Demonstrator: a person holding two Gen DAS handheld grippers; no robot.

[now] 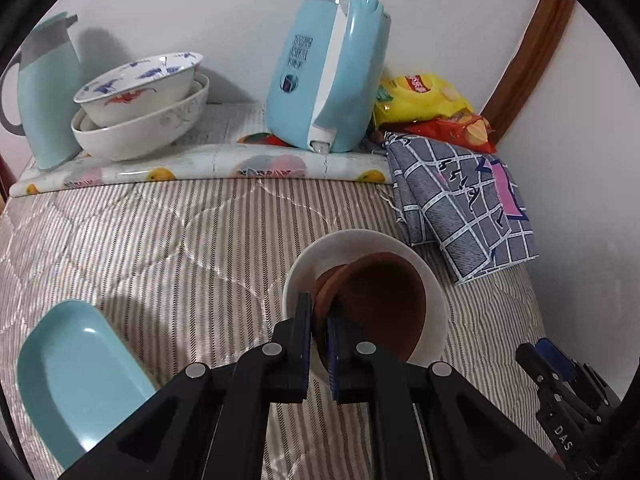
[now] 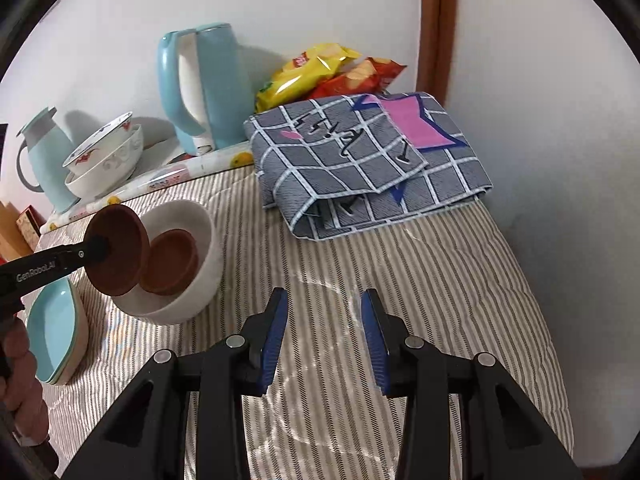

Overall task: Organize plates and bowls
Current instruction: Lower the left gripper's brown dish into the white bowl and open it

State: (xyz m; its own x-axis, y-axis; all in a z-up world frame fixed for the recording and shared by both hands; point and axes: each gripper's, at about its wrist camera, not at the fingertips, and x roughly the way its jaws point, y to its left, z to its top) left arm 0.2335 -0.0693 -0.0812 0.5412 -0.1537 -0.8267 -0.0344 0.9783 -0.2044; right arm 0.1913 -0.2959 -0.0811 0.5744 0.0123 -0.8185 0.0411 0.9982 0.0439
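Fingers of the left gripper [image 1: 319,330] pinch the rim of a tilted round brown clay saucer [image 1: 380,304] over the deep white ceramic bowl [image 1: 434,312] just ahead. From the right wrist, the right gripper [image 2: 325,340] hangs spread and empty, that bowl [image 2: 208,256] front-left holding a second brown saucer [image 2: 170,266].

Left gripper [image 1: 319,330] clamped, blue pads pressed nearly together on a thin rim, reaching in from the left in the right wrist view, tilted slightly upward (bare hand [image 2: 18,376] wrapped around the handle, fingers curled). Right gripper [image 2: 324,340] held low and level, jaws spread wide with nothing between the blue pads [image 2: 274,340].
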